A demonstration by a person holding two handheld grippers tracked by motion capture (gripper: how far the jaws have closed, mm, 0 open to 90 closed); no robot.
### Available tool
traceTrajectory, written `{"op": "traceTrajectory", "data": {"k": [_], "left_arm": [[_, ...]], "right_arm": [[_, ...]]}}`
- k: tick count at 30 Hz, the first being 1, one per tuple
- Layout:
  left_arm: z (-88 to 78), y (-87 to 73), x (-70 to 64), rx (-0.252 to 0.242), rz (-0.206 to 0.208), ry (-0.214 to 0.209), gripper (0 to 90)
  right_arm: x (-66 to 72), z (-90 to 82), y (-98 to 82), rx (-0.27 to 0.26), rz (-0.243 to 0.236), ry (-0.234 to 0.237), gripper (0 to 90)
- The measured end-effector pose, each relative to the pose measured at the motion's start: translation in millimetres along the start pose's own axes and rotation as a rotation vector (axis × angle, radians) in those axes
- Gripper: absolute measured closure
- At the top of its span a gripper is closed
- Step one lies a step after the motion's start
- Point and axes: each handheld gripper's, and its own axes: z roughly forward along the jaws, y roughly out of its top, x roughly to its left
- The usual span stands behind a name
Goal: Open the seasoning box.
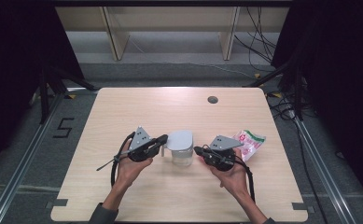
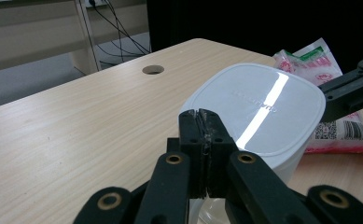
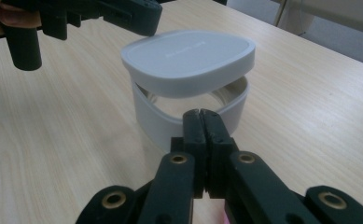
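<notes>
table: light wood top [image 1: 123, 112], rounded corners, round grommet hole [image 1: 212, 99] near the far edge
floor: grey carpet [image 1: 170, 46], a black "5" [image 1: 63, 127] marked left of the table
rails: metal tracks [image 1: 20, 168] run along both sides of the table
shelf: pale wooden unit [image 1: 170, 18] beyond the table, on slanted legs
cables: black wires [image 1: 258, 32] trail over the floor at far right
curtains: dark drapes [image 1: 11, 56] close off left and right
light: even, overhead, soft glare on the wood

Light wooden table [image 1: 123, 112]: lidded clear container [image 1: 181, 148] centre, pink snack packet [image 1: 250, 143] right.
</notes>
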Motion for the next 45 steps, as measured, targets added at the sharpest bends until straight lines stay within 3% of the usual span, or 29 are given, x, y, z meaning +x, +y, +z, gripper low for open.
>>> {"op": "traceTrajectory", "data": {"k": [4,6,8,10,12,15,16,17,18,20,22,24,25,27,30,34,36,40,41,43,45], "left_arm": [[0.0,-0.1,0.2,0.001,0.001,0.001,88.0],[-0.3,-0.3,1.2,0.003,0.013,0.002,88.0],[-0.6,-0.6,2.2,0.007,0.011,0.002,87.3],[-1.4,-0.5,3.8,0.014,0.007,0.003,85.2],[-3.5,0.0,5.7,0.025,0.008,0.008,82.3],[-9.6,1.6,8.7,0.013,-0.018,0.019,74.8],[-11.0,1.4,10.2,0.008,-0.009,0.019,72.3],[-13.8,1.2,10.3,0.023,0.005,0.028,70.7],[-15.7,-0.3,9.2,0.035,0.007,0.033,68.5],[-19.8,-3.3,7.8,0.051,0.028,0.032,65.6],[-22.9,-6.6,5.7,0.064,0.025,0.03,63.2],[-25.9,-9.6,3.9,0.075,0.03,0.032,58.9],[-27.8,-11.6,2.3,0.084,0.041,0.036,57.1],[-29.7,-15.4,0.7,0.098,0.051,0.043,54.3],[-30.3,-18.3,0.7,0.104,0.048,0.041,52.3],[-29.8,-27.1,-3.1,0.14,0.041,0.047,47.3],[-29.6,-29.6,-2.8,0.144,0.039,0.047,43.4],[-32.4,-32.5,-2.8,0.15,0.039,0.051,38.8],[-34.3,-35.0,-3.6,0.156,0.034,0.055,37.5],[-35.5,-36.2,-3.5,0.157,0.038,0.058,35.0],[-39.7,-38.7,-2.2,0.166,0.038,0.053,34.4]], "right_arm": [[0.8,2.7,5.7,-0.01,-0.027,-0.01,90.0],[1.3,2.8,9.5,-0.003,-0.005,0.006,90.0],[1.8,2.3,13.1,-0.008,-0.013,0.001,90.0],[1.9,2.6,16.4,-0.014,-0.033,0.01,90.0],[4.0,3.6,18.3,-0.015,-0.001,0.006,90.0],[4.1,7.5,20.3,-0.018,-0.024,0.018,90.0],[4.5,7.9,20.9,-0.017,-0.025,0.014,90.0],[5.2,7.6,21.8,-0.018,-0.008,0.015,90.0],[4.3,7.5,22.6,-0.03,-0.03,-0.001,90.0],[5.8,6.7,24.8,-0.027,-0.013,0.006,90.0],[5.0,7.6,26.7,-0.037,-0.04,0.009,90.0],[6.2,7.6,28.3,-0.047,-0.028,0.0,90.0],[5.7,8.7,29.6,-0.063,-0.049,-0.003,90.0],[7.0,7.9,31.9,-0.052,-0.041,0.012,90.0],[9.4,8.9,34.1,-0.049,-0.03,0.017,90.0],[11.0,10.4,38.1,-0.065,-0.066,0.003,90.0],[13.7,10.6,39.8,-0.057,-0.049,0.009,90.0],[15.9,13.2,42.7,-0.058,-0.064,0.02,90.0],[16.5,15.2,44.3,-0.079,-0.08,0.011,90.0],[18.6,15.8,45.1,-0.063,-0.064,0.023,90.0],[19.7,17.7,45.9,-0.069,-0.077,0.021,90.0]]}}
